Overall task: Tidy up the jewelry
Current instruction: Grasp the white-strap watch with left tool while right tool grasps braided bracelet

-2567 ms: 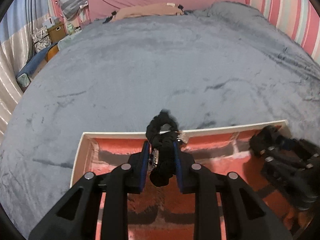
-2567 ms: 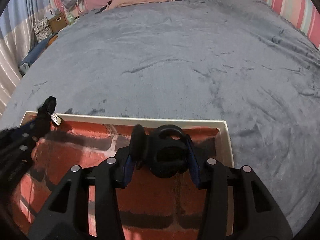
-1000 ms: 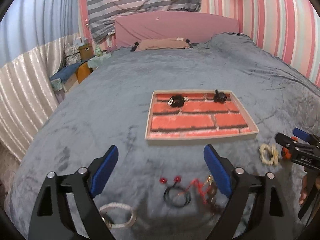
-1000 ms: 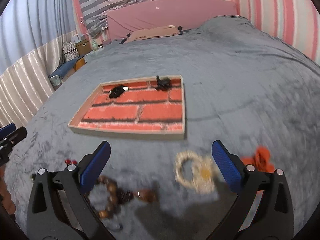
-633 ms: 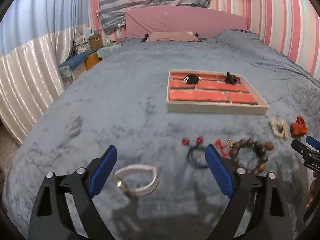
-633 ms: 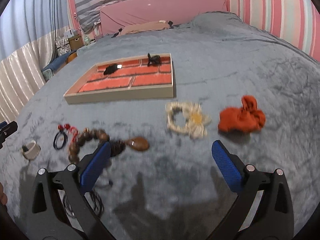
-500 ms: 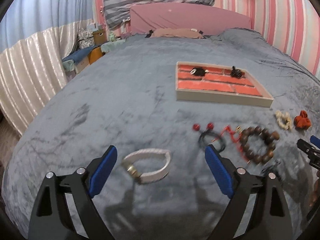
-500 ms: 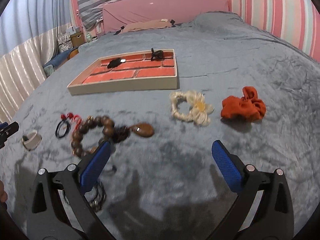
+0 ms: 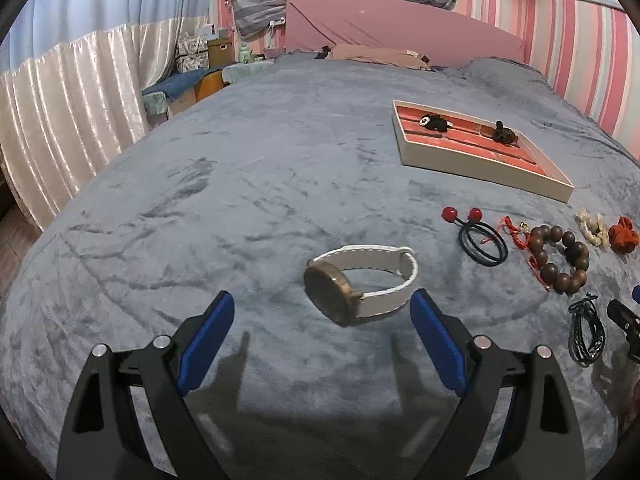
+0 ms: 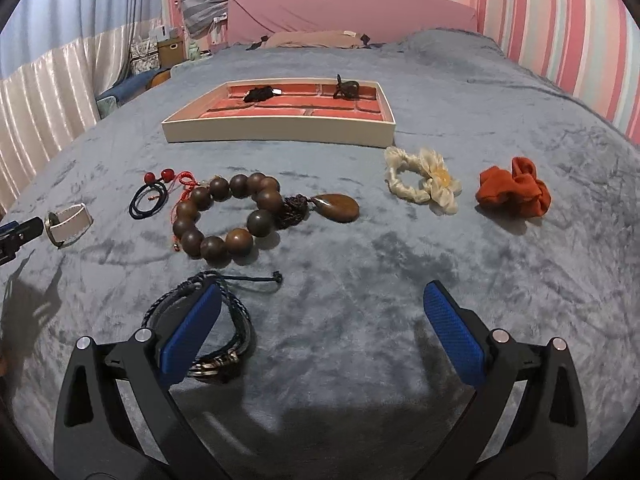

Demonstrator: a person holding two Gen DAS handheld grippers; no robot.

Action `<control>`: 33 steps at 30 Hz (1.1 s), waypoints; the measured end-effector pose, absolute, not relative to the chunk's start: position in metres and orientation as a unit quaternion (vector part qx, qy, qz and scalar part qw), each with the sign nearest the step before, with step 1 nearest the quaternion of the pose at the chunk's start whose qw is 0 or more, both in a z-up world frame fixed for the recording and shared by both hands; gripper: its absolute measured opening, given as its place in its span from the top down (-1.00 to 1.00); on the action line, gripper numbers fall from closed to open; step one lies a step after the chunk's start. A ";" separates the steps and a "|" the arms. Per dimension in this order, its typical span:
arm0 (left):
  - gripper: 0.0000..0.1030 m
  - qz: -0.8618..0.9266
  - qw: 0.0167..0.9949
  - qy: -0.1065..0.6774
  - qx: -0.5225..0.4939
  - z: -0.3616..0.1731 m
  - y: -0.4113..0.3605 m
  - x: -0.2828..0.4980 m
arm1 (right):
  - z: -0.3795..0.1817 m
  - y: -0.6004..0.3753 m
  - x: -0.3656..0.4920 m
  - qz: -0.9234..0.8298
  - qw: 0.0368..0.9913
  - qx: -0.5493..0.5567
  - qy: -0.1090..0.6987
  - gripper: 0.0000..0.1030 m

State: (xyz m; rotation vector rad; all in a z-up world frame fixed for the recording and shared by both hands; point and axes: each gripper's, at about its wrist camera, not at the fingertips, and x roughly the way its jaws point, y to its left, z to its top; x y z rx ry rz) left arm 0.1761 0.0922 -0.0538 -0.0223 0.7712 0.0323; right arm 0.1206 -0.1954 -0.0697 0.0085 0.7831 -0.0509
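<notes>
My left gripper (image 9: 322, 334) is open and empty, just short of a white-strapped watch (image 9: 360, 282) lying on the grey blanket. My right gripper (image 10: 322, 326) is open and empty; its left finger overlaps a dark braided bracelet (image 10: 200, 320). Beyond it lie a wooden bead bracelet (image 10: 228, 216) with a brown pendant, a black hair tie with red balls (image 10: 150, 196), a cream flower scrunchie (image 10: 422, 184) and an orange scrunchie (image 10: 514, 192). The brick-patterned tray (image 10: 280, 126) holds two black items (image 10: 260, 94) at its far end.
The grey blanket (image 9: 240, 184) covers the whole bed. A pink headboard (image 9: 400, 28) and a beige pillow stand at the far end. Curtains and boxes (image 9: 218, 48) are off the left edge. The watch also shows at the far left in the right wrist view (image 10: 68, 222).
Both grippers let go of the black items in the tray, opened and pulled back to the near edge. The left has since dropped close to the watch, the right close to the braided bracelet.
</notes>
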 end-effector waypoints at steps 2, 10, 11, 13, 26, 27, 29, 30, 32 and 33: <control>-0.70 0.014 0.926 0.377 -0.016 -0.055 0.096 0.178 | -0.070 -0.192 0.121 -0.023 0.923 0.003 0.383 -0.91; -0.70 0.008 0.922 0.387 -0.021 -0.057 0.103 0.193 | -0.079 -0.186 0.124 -0.024 0.916 -0.008 0.401 -0.78; -0.70 0.008 0.921 0.388 -0.023 -0.058 0.104 0.194 | -0.080 -0.185 0.124 -0.023 0.915 -0.007 0.403 -0.75; -0.70 0.005 0.918 0.395 -0.029 -0.061 0.106 0.199 | -0.083 -0.184 0.125 -0.021 0.914 -0.007 0.406 -0.72; -0.60 -0.013 0.904 0.426 -0.040 -0.074 0.110 0.223 | -0.093 -0.182 0.134 -0.007 0.904 -0.001 0.429 -0.45; -0.54 -0.015 0.902 0.429 -0.040 -0.074 0.109 0.223 | -0.094 -0.182 0.134 -0.006 0.903 0.001 0.430 -0.45; -0.38 -0.024 0.899 0.435 -0.042 -0.077 0.108 0.224 | -0.095 -0.184 0.135 -0.005 0.902 0.005 0.431 -0.45; -0.31 -0.029 0.897 0.438 -0.044 -0.078 0.106 0.224 | -0.095 -0.184 0.135 -0.005 0.902 0.006 0.431 -0.45; -0.17 -0.033 0.895 0.442 -0.044 -0.081 0.104 0.223 | -0.095 -0.184 0.136 -0.004 0.902 0.006 0.432 -0.44; -0.14 -0.033 0.896 0.440 -0.040 -0.081 0.103 0.221 | -0.096 -0.185 0.136 -0.004 0.902 0.006 0.432 -0.43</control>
